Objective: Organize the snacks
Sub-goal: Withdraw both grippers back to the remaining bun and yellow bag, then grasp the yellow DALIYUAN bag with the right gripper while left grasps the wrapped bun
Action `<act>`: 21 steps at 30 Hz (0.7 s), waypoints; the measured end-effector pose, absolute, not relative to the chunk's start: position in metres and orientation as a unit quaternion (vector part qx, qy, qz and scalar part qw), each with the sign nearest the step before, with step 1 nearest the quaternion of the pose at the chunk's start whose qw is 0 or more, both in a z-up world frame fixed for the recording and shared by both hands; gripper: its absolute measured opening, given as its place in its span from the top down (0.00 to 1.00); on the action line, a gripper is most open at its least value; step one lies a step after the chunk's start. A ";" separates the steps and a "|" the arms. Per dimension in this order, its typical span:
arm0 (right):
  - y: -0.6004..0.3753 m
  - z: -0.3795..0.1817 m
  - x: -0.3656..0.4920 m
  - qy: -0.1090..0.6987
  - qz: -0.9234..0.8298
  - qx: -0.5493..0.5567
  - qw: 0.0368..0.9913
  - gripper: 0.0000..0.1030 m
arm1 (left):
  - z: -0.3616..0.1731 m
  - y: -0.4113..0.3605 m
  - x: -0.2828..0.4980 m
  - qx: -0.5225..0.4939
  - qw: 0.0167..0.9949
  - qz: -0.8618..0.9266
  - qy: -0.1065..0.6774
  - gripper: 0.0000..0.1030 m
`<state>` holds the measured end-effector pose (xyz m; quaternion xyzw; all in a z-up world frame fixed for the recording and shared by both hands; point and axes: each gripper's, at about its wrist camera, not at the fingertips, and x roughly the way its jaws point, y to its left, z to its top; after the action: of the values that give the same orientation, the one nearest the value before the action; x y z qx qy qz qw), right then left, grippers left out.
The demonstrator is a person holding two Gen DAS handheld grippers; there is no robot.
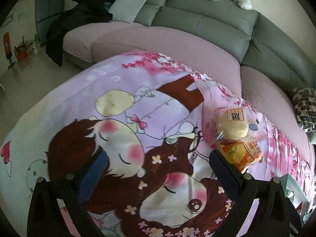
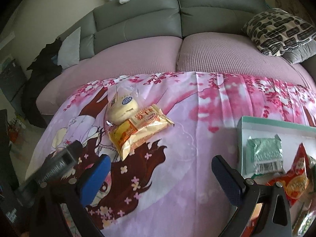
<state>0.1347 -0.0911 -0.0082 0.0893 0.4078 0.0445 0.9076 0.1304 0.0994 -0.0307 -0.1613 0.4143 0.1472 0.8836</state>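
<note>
Both grippers hang over a pink cartoon-print cloth (image 2: 177, 158) spread on the tabletop, in front of a grey sofa (image 2: 158, 19). The left gripper (image 1: 158, 165) has its fingers spread wide with nothing between them; the right gripper (image 2: 161, 167) is likewise released and empty. Two snacks lie together on the cloth — a round bun in a clear wrapper (image 2: 123, 108) and a yellow-orange packet (image 2: 136, 130) that overlaps its near edge. To the right, a pale green box (image 2: 240, 138) holds a green packet (image 2: 264, 154) and a red packet (image 2: 296, 183) — touching each other.
</note>
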 end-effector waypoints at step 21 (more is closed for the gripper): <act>-0.106 -0.015 0.184 0.423 0.030 0.159 0.892 0.00 | -0.036 0.127 0.166 -0.174 0.893 0.105 0.402 0.00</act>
<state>0.1843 -0.1060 -0.0146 0.1588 0.4227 0.0303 0.8917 0.1657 0.1269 -0.0356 -0.1744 0.4018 0.1046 0.8929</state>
